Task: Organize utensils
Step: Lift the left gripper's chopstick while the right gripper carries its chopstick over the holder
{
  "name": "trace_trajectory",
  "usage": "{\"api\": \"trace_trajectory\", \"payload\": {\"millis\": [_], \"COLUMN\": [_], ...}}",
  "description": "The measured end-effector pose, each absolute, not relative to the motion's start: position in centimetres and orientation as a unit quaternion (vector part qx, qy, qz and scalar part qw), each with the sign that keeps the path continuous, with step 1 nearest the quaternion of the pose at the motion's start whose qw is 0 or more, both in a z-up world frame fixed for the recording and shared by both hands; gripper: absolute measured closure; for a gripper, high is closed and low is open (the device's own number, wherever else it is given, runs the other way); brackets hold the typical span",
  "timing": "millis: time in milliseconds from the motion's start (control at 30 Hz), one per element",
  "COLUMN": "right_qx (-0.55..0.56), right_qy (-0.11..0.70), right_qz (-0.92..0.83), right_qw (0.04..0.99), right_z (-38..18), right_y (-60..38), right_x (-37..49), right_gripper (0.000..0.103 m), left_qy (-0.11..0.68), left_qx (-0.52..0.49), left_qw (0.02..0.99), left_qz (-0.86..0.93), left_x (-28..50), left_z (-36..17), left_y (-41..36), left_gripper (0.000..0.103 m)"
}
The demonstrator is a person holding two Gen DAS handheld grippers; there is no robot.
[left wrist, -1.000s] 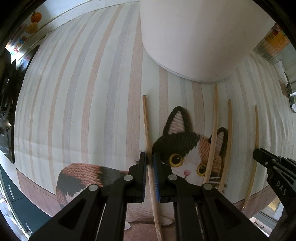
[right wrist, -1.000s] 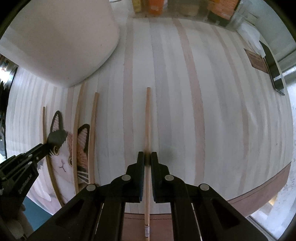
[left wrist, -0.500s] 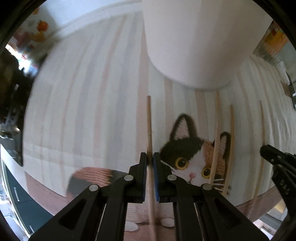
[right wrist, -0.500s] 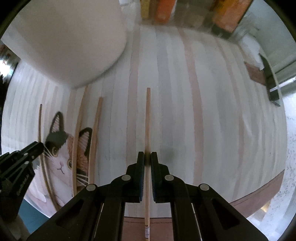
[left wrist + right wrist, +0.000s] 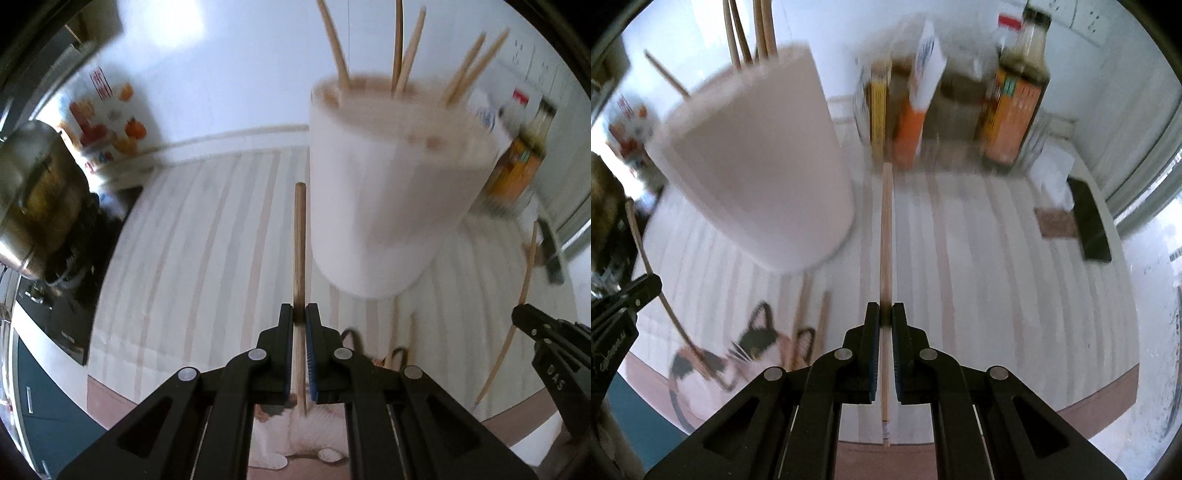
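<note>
My left gripper (image 5: 300,314) is shut on a wooden chopstick (image 5: 299,236) and holds it lifted above the striped mat, just left of the white holder (image 5: 391,192). Several chopsticks (image 5: 402,48) stand in the holder. My right gripper (image 5: 882,314) is shut on another chopstick (image 5: 885,236), raised to the right of the holder (image 5: 753,162). Two more chopsticks (image 5: 812,325) lie on the mat by the cat picture (image 5: 753,339). The right gripper (image 5: 546,339) shows at the right edge of the left wrist view, the left gripper (image 5: 624,306) at the left edge of the right wrist view.
Sauce bottles and boxes (image 5: 1012,92) stand at the back of the counter. A dark flat object (image 5: 1089,221) lies at the right. A metal pot (image 5: 29,199) and stove sit at the left. The mat's front edge (image 5: 997,424) is close below.
Both grippers have lifted their chopsticks off the mat and tilted up. The views now look level at the holder and back wall; the image is motion-blurred.
</note>
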State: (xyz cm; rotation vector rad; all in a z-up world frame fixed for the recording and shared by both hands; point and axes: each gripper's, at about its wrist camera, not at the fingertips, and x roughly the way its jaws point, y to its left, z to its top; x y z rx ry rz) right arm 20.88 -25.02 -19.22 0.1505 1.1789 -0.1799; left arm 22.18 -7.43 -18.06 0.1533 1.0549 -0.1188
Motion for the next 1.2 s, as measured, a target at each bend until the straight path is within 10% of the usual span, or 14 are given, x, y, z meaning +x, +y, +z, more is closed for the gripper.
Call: {"api": "trace_trajectory", "payload": {"millis": [767,1200], "right_qx": [0.192,0.191], "right_qy": [0.352,0.316], "right_qz": [0.005,-0.028], "right_qw": [0.916,0.929], "right_z": [2.3,1.0], "right_y": [-27.0,-26.2], "right_x": [27.3,37.8], "right_gripper": [0.097,0.097], "left_qy": [0.358,0.401], "left_qx": [-0.068,-0.031], "left_qw": [0.921,0.905], "left_qz": [-0.14,-0.139], "left_x": [24.0,33.7], "left_z": [4.1,1.5], "left_y": [-5.2,-9.3], "left_gripper": [0.099,0.099]}}
